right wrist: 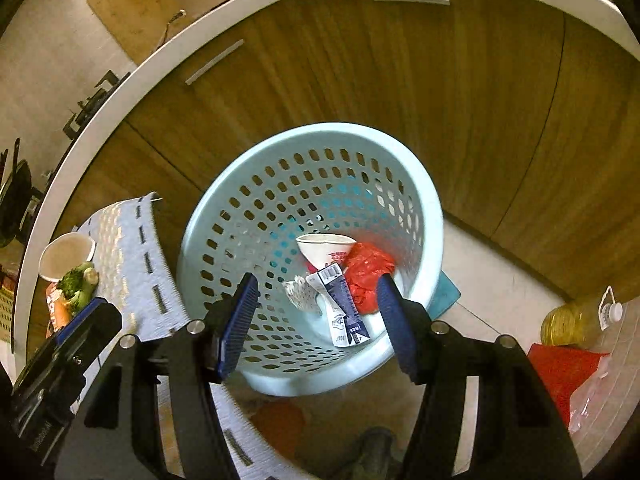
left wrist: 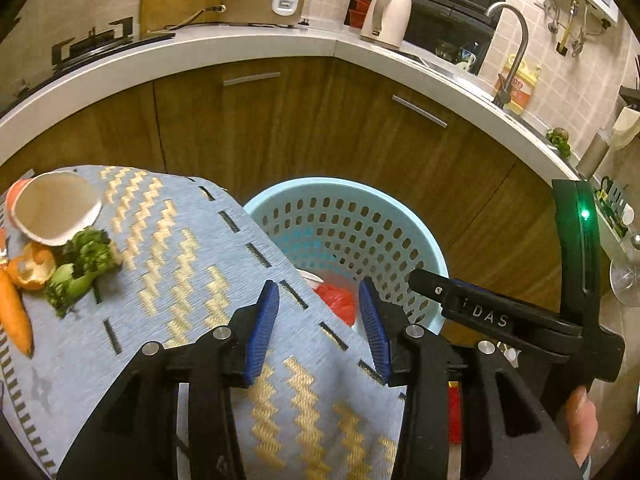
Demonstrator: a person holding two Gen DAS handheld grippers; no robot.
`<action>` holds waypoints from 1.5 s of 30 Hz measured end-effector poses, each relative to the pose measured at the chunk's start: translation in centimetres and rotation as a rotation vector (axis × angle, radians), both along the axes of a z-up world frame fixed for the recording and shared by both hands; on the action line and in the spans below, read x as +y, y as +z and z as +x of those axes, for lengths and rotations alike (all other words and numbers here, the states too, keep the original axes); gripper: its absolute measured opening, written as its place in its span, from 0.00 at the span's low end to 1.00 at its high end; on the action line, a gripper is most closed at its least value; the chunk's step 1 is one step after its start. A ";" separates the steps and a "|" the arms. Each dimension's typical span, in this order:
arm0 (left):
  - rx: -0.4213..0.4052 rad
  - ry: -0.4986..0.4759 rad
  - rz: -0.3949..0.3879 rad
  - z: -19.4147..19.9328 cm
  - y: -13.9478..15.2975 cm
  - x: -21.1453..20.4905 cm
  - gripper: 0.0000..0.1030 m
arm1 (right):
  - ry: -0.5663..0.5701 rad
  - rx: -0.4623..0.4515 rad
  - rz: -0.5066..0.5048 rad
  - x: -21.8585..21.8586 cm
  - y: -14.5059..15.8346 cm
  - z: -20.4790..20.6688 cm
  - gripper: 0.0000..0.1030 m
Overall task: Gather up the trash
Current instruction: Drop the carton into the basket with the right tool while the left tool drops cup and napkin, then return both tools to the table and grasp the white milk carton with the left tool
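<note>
Left tongs (left wrist: 322,320): open, empty, over the placemat's (left wrist: 188,248) near edge.
Scraps: cup (left wrist: 54,208), broccoli (left wrist: 82,264), peel (left wrist: 34,266), carrot (left wrist: 14,312) at the far-left corner, left arm nearer.
Right tongs (right wrist: 316,312): agape, empty, above basket (right wrist: 224,248).

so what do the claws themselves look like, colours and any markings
Both claws, left and right, share one build: matte black angular frames with silver round bolts, and two flat fingers faced with ribbed blue pads. Seen from the left wrist camera, the right unit's black body carries white lettering reading "DAS" and a lit green LED. A bare hand grips its handle.
</note>
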State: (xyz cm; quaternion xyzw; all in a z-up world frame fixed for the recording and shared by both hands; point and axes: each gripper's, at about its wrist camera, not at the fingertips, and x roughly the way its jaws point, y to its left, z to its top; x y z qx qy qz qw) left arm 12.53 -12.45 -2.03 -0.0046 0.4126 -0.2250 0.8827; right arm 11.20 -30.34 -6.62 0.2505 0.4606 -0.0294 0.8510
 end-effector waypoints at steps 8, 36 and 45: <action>-0.035 0.041 -0.035 -2.6 1.8 3.3 0.39 | 0.071 -0.125 -0.093 3.7 4.4 -1.8 0.56; -0.032 0.711 -0.015 -11.6 2.7 37.0 0.70 | 0.504 -0.228 -0.105 23.6 5.4 -4.6 0.52; 0.012 0.552 -0.114 -12.1 1.1 34.9 0.69 | 0.521 -0.187 -0.105 24.6 3.9 -4.1 0.52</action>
